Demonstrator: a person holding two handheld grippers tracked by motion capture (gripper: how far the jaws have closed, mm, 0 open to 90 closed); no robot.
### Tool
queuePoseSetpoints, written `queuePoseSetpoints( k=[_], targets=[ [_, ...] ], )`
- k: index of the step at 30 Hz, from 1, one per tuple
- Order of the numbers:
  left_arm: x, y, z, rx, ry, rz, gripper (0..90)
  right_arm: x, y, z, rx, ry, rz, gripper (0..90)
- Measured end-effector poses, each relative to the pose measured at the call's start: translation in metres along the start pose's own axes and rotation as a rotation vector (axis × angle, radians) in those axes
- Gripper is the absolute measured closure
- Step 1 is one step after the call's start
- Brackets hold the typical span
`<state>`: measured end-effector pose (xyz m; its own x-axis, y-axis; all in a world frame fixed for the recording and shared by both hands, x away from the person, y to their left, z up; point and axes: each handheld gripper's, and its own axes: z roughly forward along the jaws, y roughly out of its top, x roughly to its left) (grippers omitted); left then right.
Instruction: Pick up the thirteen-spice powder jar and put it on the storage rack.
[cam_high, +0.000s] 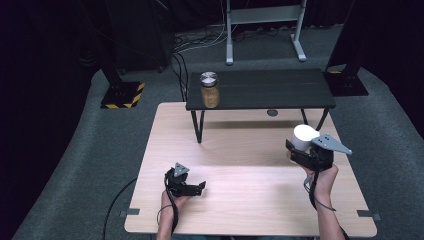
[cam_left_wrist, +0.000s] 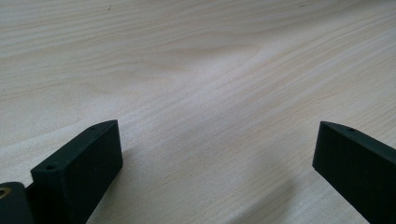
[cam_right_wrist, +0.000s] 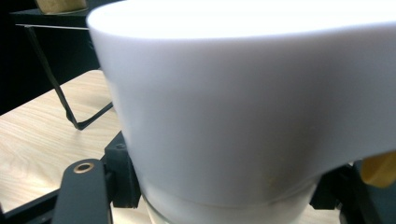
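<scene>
White-lidded jar looks rigid, smooth, likely glass below, so slippery and breakable; it sits clamped in the right gripper, jaws gripping just under the lid, above the surface at the right. Right hand upright, forearm rising from below; left gripper rests low, jaws wide, empty.

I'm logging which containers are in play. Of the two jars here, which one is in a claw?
The white-lidded jar, clamped in the right claw above the wooden table. The amber jar stands alone on the black shelf.
</scene>
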<state>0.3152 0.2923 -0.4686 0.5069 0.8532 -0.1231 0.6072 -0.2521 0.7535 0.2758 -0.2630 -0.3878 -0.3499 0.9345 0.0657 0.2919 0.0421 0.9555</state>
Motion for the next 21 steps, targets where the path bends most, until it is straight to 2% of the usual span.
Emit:
queuePoseSetpoints(
  k=[21],
  targets=[
    [0.001,0.0,0.0,-0.001,-0.004,0.0,1.2,-0.005,0.031,0.012,-0.003,-0.008,-0.031,29.7]
  ],
)
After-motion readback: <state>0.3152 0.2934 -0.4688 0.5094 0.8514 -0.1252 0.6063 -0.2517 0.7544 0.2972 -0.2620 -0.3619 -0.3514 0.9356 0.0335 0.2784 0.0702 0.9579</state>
